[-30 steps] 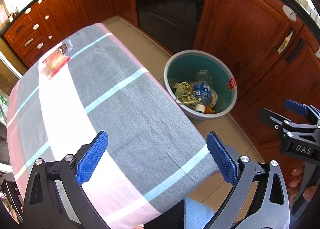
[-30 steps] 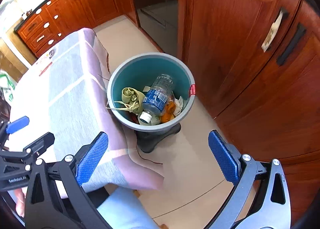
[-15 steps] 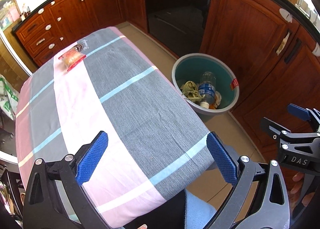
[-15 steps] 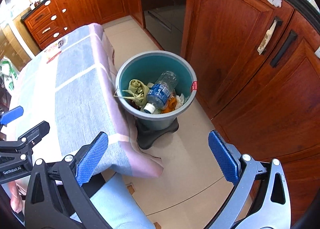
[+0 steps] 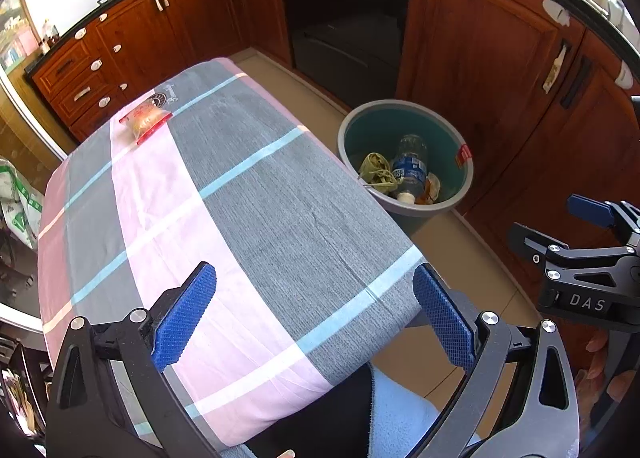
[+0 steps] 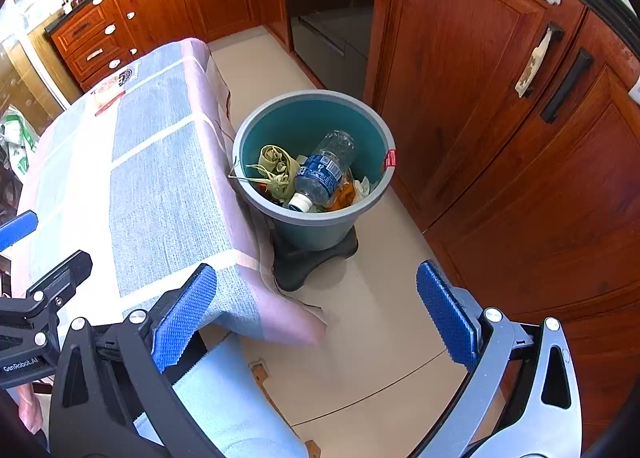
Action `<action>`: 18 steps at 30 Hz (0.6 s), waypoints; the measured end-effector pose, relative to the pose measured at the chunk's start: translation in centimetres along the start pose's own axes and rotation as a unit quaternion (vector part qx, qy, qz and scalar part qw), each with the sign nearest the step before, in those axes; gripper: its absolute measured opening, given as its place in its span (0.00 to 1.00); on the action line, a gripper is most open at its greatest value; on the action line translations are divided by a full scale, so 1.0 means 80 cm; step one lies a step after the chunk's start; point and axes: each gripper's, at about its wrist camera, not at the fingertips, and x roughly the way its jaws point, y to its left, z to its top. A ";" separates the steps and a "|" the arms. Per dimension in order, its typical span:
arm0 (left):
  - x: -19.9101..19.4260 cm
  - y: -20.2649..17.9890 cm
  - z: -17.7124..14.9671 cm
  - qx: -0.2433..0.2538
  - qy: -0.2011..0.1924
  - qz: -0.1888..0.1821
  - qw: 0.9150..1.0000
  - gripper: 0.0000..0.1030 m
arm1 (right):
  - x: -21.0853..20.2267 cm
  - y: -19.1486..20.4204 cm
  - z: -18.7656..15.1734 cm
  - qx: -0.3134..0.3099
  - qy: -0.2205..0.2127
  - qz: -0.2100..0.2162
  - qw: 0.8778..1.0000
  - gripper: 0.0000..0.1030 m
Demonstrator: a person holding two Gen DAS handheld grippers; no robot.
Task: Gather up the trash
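A red and clear snack wrapper [image 5: 145, 118] lies at the far end of the checked tablecloth [image 5: 280, 218]; the right wrist view shows the wrapper [image 6: 108, 95] too. A teal bin [image 5: 464, 186] stands on the floor to the right of the table and holds a plastic bottle [image 5: 409, 168], green husks [image 5: 374, 172] and scraps. My left gripper [image 5: 314, 316] hangs open over the table's near end, empty. My right gripper [image 6: 316, 316] is open and empty above the floor, short of the bin [image 6: 384, 178] with its bottle [image 6: 324, 170].
Wooden cabinets [image 6: 500, 118] and a black oven [image 5: 344, 18] wall the right and far sides. The bin sits on a dark base [image 6: 304, 262]. A person's light blue trouser leg [image 6: 232, 398] is at the bottom. A green and white bag [image 5: 18, 198] is on the left.
Both grippers have pulled back and risen, so the table and the bin look farther away. Both stay open and empty.
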 end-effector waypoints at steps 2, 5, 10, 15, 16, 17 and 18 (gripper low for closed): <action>0.001 0.001 -0.001 -0.001 0.000 0.000 1.000 0.96 | 0.002 0.001 0.000 0.000 0.002 0.001 1.000 0.93; 0.001 0.002 -0.002 -0.001 0.000 0.001 1.000 0.96 | 0.008 0.000 0.000 0.003 0.007 0.003 1.000 0.93; 0.006 0.006 -0.005 -0.006 0.002 0.001 1.000 0.96 | 0.018 -0.001 0.001 0.006 0.017 0.004 1.000 0.93; 0.008 0.010 -0.007 -0.010 0.004 0.000 1.000 0.96 | 0.021 0.001 0.000 0.004 0.021 0.002 1.000 0.93; 0.008 0.010 -0.007 -0.011 0.003 0.000 1.000 0.96 | 0.021 0.001 0.000 0.004 0.021 0.002 1.000 0.93; 0.008 0.010 -0.007 -0.011 0.002 0.001 1.000 0.96 | 0.022 0.002 0.000 0.004 0.022 0.002 1.000 0.93; 0.007 0.010 -0.008 -0.011 0.001 0.001 1.000 0.96 | 0.023 0.002 0.000 0.004 0.023 0.002 1.000 0.93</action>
